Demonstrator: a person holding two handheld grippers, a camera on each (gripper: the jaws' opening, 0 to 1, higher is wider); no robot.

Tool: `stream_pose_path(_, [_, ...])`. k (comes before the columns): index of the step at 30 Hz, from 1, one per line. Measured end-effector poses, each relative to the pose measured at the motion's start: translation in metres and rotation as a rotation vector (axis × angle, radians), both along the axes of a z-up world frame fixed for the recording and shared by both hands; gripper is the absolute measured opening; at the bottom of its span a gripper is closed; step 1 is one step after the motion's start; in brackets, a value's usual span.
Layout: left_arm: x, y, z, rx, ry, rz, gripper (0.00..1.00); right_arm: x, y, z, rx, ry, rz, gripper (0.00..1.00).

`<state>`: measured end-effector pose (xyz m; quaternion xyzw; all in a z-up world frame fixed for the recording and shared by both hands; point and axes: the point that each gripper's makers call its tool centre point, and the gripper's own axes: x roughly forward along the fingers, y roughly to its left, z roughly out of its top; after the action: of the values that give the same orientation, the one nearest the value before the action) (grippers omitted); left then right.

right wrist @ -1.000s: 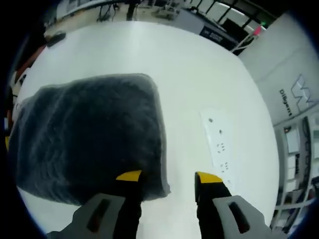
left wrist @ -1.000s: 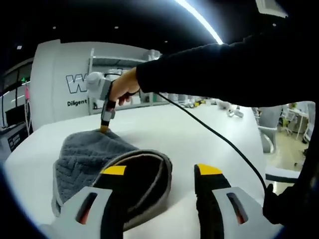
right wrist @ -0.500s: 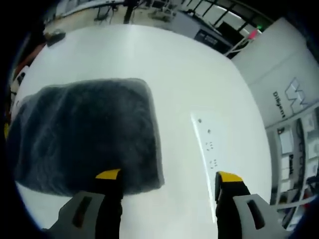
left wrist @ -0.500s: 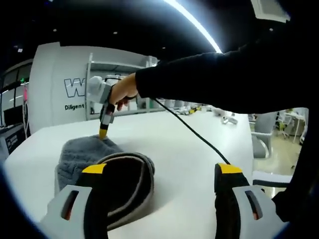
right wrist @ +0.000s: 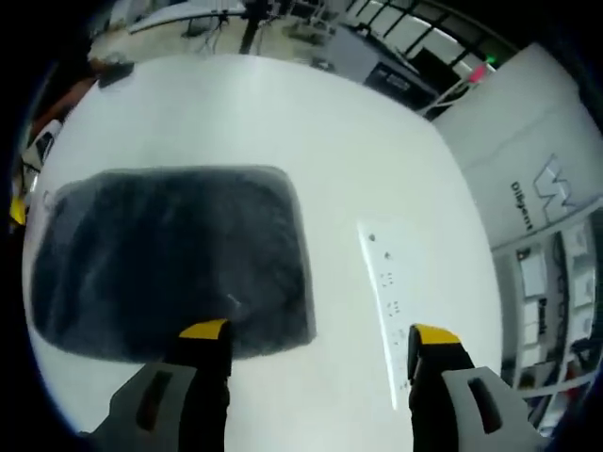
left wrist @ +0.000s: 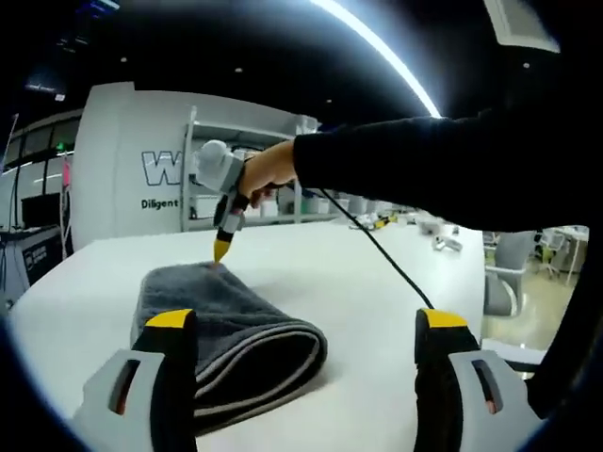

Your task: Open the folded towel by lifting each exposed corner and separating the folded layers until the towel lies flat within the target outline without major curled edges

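Observation:
A dark grey folded towel lies on the white table; its rolled fold faces my left gripper, which stands open just in front of it. In the right gripper view the towel is a dark rectangle below, with my right gripper open above its near right corner. The right gripper also shows in the left gripper view, held by a hand, its yellow tips at the towel's far edge.
A black cable runs from the right gripper over the table. A white power strip is set in the table right of the towel. A white wall with lettering and shelves stand behind the table.
The towel has settled flatter onto the table. Both grippers' jaws have widened since a second ago. The right gripper has lifted slightly off the towel's edge.

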<state>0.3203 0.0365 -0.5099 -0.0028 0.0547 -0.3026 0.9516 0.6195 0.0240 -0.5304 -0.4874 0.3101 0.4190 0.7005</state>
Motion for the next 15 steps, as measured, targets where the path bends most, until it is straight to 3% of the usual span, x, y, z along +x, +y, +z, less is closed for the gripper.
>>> stream_pose_path(7, [0.002, 0.019, 0.006, -0.017, -0.002, 0.072, 0.99, -0.022, 0.0, 0.006, -0.03, -0.007, 0.037, 0.83])
stream_pose_path(11, [0.004, 0.033, 0.005, -0.013, 0.005, 0.13, 0.99, -0.028, 0.005, 0.017, -0.003, -0.014, 0.043, 0.85])
stream_pose_path(15, [0.008, 0.051, 0.009, -0.015, -0.006, 0.207, 1.0, -0.034, 0.013, 0.023, 0.029, -0.009, 0.057, 0.96])
